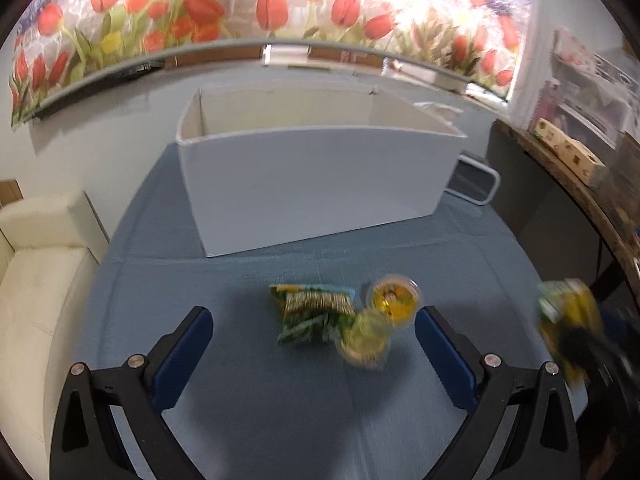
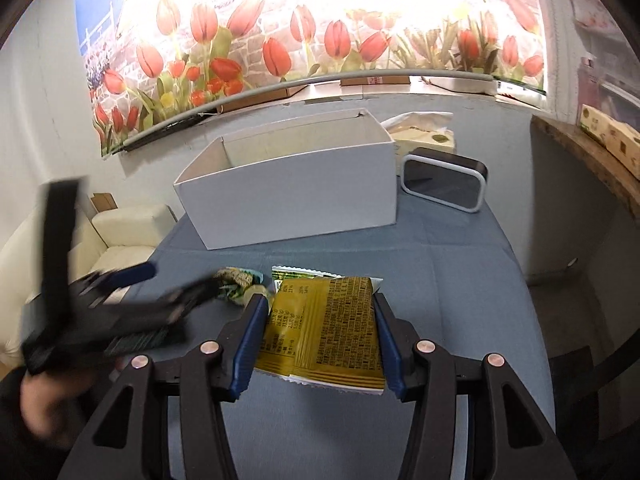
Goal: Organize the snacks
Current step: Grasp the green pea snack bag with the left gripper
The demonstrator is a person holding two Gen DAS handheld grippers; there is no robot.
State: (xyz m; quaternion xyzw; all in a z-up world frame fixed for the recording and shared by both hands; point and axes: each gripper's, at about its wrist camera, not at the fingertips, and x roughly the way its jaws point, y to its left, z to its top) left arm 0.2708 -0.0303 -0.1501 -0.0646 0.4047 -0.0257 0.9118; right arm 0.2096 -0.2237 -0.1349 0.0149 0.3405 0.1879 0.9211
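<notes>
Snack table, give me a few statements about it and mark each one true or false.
1. The right gripper grips a yellow snack packet. True.
2. The left gripper holds a cup. False: it is open, holding nothing.
3. The white box stands behind the snacks. True.
4. The green snack packet lies inside the box. False: it lies on the blue tablecloth.
5. Two jelly cups sit beside the green packet. True.
</notes>
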